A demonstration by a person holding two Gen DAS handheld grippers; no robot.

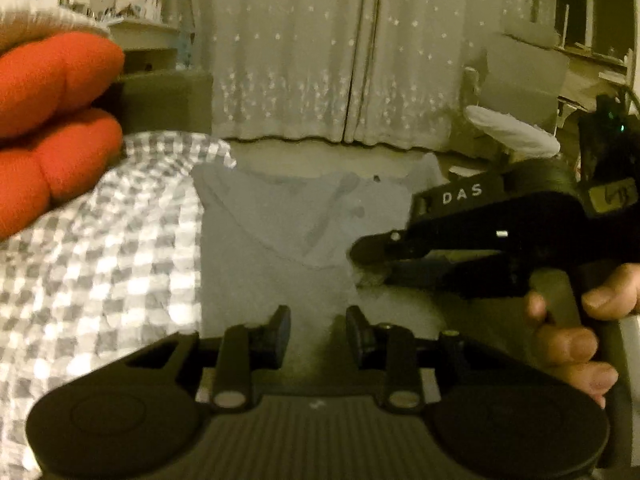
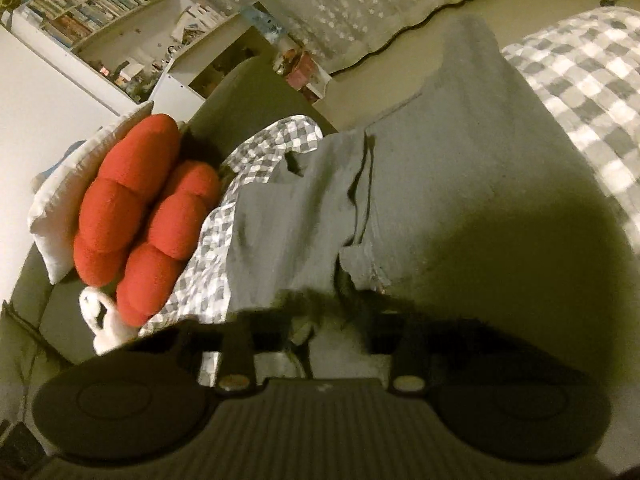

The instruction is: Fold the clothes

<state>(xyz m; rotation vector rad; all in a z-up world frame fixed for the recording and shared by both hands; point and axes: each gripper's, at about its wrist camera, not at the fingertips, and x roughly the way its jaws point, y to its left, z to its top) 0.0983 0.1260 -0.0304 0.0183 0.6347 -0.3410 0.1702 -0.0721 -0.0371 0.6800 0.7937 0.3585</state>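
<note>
Grey t-shirt (image 1: 280, 240) is being pinched at its edge by the right gripper (image 1: 370, 258), jaws clamped on the fabric. Left gripper (image 1: 318, 330) is being held partly open with nothing in it, over the checkered bedding (image 1: 100, 260).

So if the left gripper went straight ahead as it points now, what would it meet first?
Probably the grey shirt spread just beyond the open left gripper; depth is hard to judge.

Plain grey cotton T-shirt (image 1: 276, 236), V-shaped neckline showing, spread mostly flat across the bed, its left side over the grey-white checked bedcover (image 1: 100, 248). In my right wrist view one part is doubled over (image 2: 304, 208), with a crumpled edge near me; its far end lies toward the bed's far edge.
</note>
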